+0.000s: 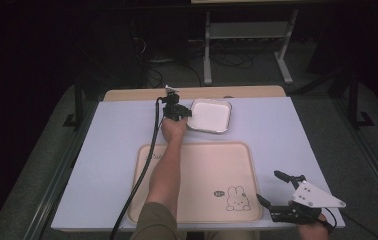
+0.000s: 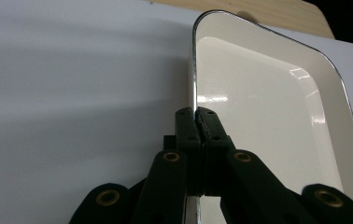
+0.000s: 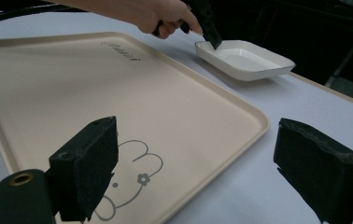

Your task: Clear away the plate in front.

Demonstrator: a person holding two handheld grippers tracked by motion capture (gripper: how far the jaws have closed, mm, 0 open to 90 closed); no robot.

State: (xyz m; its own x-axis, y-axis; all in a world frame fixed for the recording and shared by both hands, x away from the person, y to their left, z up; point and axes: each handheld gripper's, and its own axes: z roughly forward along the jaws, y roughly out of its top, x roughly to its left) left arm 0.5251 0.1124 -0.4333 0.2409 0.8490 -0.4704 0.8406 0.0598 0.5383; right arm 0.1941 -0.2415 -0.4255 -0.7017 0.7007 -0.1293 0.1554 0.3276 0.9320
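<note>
**Left gripper has the dish by its rim; the tray lies back toward the person**

The left gripper (image 1: 183, 113) is pressed together on the left rim of the shallow white rectangular enamel dish with a thin dark edge (image 1: 210, 115). In the left gripper view the two black jaws meet on that rim — one pad outside the wall, one inside — so the left gripper (image 2: 198, 122) pinches the dish's (image 2: 268, 107) edge and nothing else. The dish sits on the pale lilac table cover (image 1: 107, 145), at the far side, just beyond the far edge of the large cream plastic tray printed with a rabbit (image 1: 202, 175); dish and tray lie close but apart.

That is the relation that counts. From the pinched rim the tray lies toward the person, below the dish in the high view, and its surface is bare. The dish's slightly longer side runs across the table, roughly parallel to the tray's far edge.

The right gripper (image 1: 277, 190) stands spread wide at the tray's near right corner, well apart from the dish — its jaws frame the rabbit print in the right gripper view with nothing between them (image 3: 198, 177). The left hand is plainly the nearer one, and any carry to the tray would likely be a short pull back, with the one-sided grip liable to let the dish tilt.
</note>
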